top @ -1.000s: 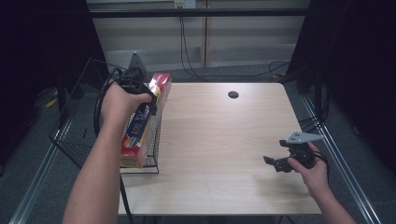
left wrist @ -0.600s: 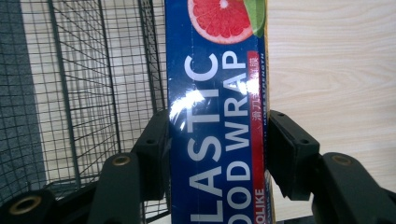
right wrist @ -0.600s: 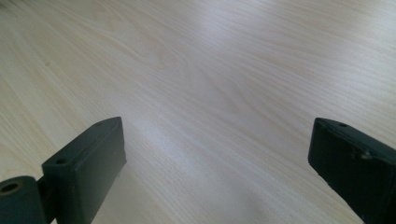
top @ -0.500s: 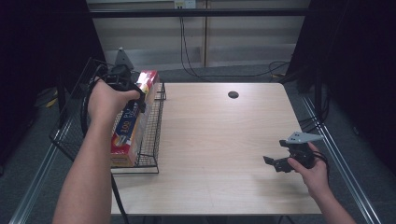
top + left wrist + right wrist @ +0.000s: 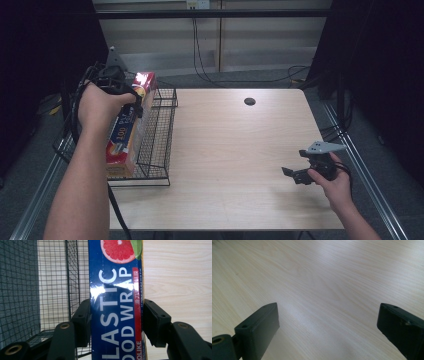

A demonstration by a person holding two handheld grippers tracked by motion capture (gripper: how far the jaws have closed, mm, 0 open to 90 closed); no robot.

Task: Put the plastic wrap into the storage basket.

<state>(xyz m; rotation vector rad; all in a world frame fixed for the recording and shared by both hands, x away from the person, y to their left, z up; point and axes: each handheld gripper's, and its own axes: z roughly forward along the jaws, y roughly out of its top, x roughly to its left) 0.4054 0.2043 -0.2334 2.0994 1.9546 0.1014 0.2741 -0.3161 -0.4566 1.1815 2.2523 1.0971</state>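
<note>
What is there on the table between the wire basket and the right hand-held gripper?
In the high view, nothing: the table is bare wood between the wire basket and the right hand-held gripper. The dark round spot sits farther back, off that stretch.

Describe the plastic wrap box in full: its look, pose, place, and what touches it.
The plastic wrap box is a long, narrow carton, glossy like printed cardboard, dark blue with white lettering "PLASTIC FOOD WRAP", a red side strip and a grapefruit picture at one end. It lies lengthwise over the black wire basket at the table's left edge; whether it rests on the wire cannot be told. The left gripper clamps it across its width, a pad on each long side.
</note>
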